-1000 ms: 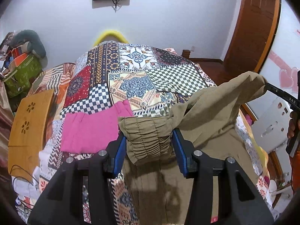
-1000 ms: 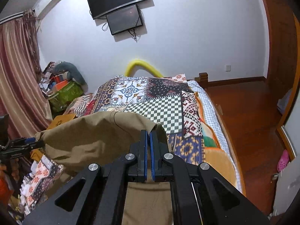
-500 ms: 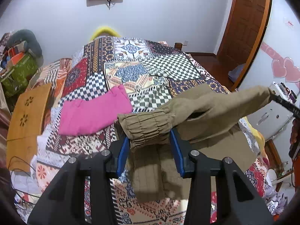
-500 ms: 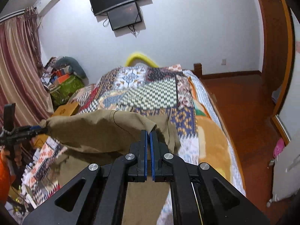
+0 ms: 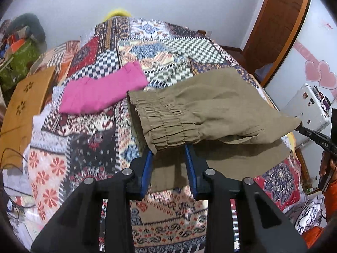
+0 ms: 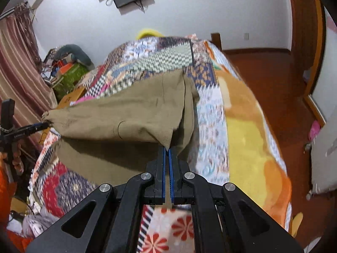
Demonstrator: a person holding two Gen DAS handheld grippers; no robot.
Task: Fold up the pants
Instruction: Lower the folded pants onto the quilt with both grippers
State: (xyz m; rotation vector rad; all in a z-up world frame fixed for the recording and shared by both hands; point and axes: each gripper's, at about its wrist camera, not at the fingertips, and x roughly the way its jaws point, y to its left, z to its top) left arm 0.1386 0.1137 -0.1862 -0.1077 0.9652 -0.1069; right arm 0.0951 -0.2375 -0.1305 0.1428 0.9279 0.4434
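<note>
As pants (image 5: 210, 109) span both grippers, jaws clamped.

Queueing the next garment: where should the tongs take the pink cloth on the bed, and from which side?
Take the pink cloth at its near-left corner, coming in low from the bed's left edge. It lies flat on the patchwork quilt, that corner nearest the edge and clear of the khaki pants.

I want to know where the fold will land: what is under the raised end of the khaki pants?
Under the raised part of the khaki pants lies more of the same pants, spread on the patterned quilt. What that lower layer covers cannot be seen.
</note>
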